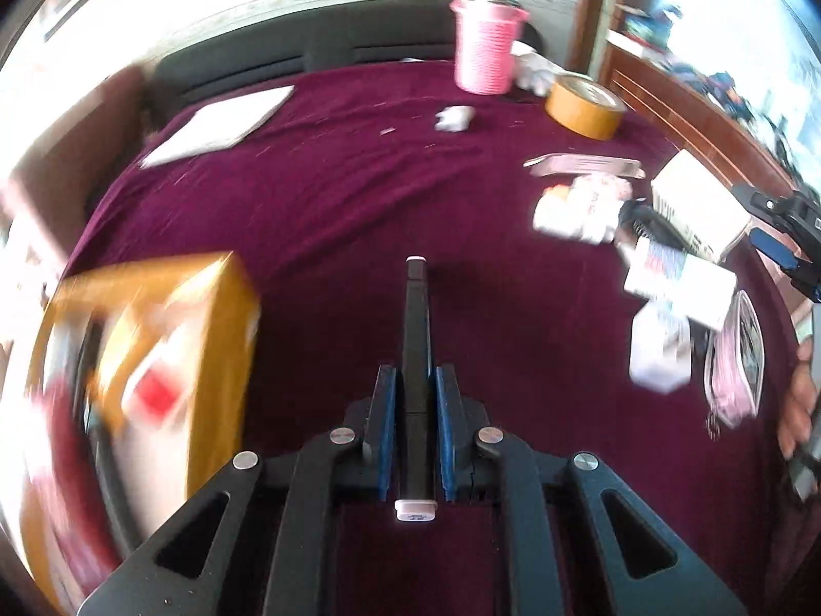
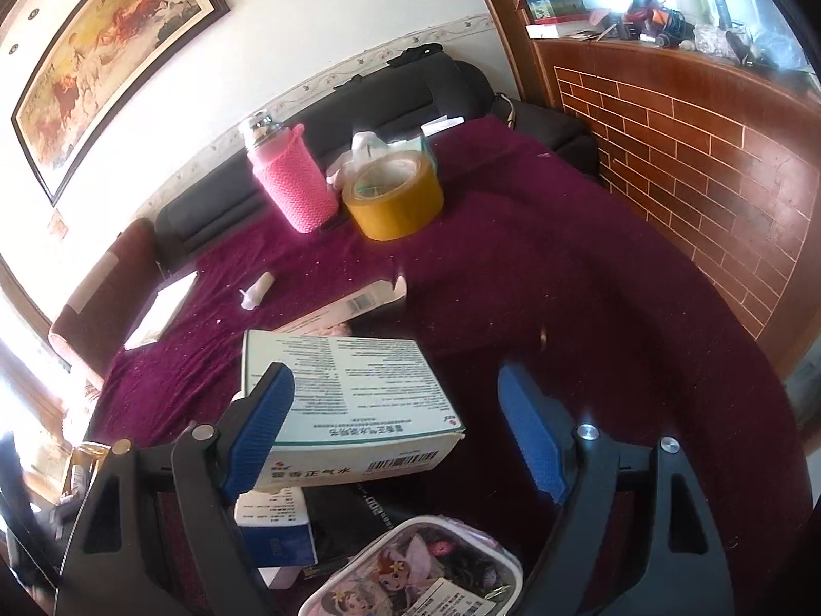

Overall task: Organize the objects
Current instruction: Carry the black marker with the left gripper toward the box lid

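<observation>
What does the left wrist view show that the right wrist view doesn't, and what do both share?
Left wrist only: a black pen clamped between the left gripper fingers, and a blurred cardboard box at lower left.
Right wrist only: the open right gripper over a white medicine box, a framed painting, a brick-pattern wall.
Both: pink cup, tape roll, maroon cloth.
</observation>
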